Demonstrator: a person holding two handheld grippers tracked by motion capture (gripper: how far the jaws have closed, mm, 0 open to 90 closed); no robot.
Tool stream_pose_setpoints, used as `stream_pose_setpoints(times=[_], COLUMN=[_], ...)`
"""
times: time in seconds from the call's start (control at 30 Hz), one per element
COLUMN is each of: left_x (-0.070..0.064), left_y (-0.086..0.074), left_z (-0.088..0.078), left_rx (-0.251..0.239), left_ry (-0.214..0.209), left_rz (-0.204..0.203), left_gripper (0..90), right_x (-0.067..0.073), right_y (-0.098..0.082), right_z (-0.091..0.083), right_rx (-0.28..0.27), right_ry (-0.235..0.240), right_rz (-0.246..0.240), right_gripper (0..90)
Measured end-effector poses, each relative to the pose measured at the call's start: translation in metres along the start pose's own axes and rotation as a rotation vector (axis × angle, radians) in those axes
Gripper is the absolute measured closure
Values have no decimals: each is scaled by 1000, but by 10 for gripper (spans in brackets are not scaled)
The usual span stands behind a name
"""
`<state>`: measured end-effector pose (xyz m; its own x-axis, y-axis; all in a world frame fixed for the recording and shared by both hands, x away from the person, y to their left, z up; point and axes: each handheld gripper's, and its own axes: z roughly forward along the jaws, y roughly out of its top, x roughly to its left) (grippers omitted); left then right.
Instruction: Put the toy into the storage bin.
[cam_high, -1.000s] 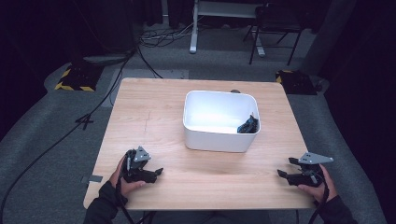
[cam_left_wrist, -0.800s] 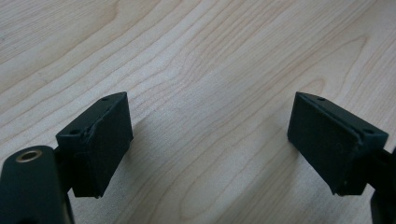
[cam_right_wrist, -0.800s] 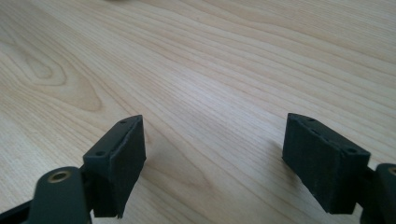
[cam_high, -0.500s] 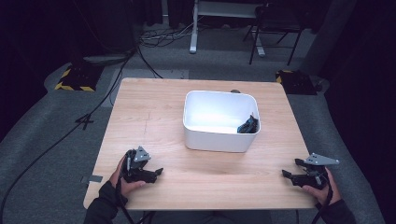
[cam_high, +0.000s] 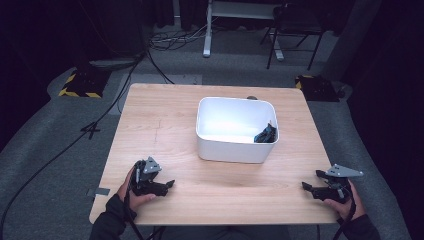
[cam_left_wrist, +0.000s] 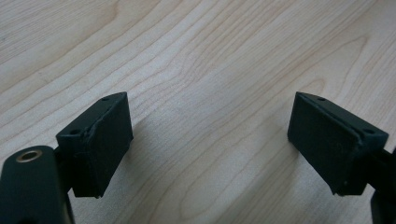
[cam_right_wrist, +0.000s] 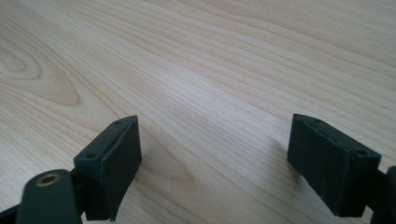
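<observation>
A white bin (cam_high: 234, 131) sits mid-tabletop (cam_high: 165, 120) with a dark object (cam_high: 265, 134) in its right corner. Both of the 2 tools rest near the front edge: left hand-held gripper (cam_high: 167, 185) and right hand-held gripper (cam_high: 306, 187), jaws apart and empty, seemingly parked.

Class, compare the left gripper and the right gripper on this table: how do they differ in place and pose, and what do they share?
The left gripper lies at the table's near left corner and points right; the right gripper lies at the near right edge and points left. Both face inward toward the middle. Both are open, hold nothing, and sit low over bare wood, nearer the person than the white tub.
</observation>
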<state>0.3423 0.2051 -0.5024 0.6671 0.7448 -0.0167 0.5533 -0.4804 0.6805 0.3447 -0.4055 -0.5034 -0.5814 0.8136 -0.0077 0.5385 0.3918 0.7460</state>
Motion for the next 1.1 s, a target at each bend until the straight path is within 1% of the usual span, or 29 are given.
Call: stream_pose_setpoints(times=[0.2, 0.23, 1.1], left_x=[0, -1, 0], left_y=[0, 0, 0], left_z=[0, 0, 1], left_rx=[1, 2, 0], left_ry=[2, 1, 4], left_rz=[-1, -8, -2], left_gripper=[141, 140, 138], right_x=[0, 0, 0], right_y=[0, 0, 0], right_z=[0, 0, 0], right_rx=[0, 0, 0], right_ry=[0, -1, -1], right_rz=[0, -1, 0], right_gripper=[177, 177, 177])
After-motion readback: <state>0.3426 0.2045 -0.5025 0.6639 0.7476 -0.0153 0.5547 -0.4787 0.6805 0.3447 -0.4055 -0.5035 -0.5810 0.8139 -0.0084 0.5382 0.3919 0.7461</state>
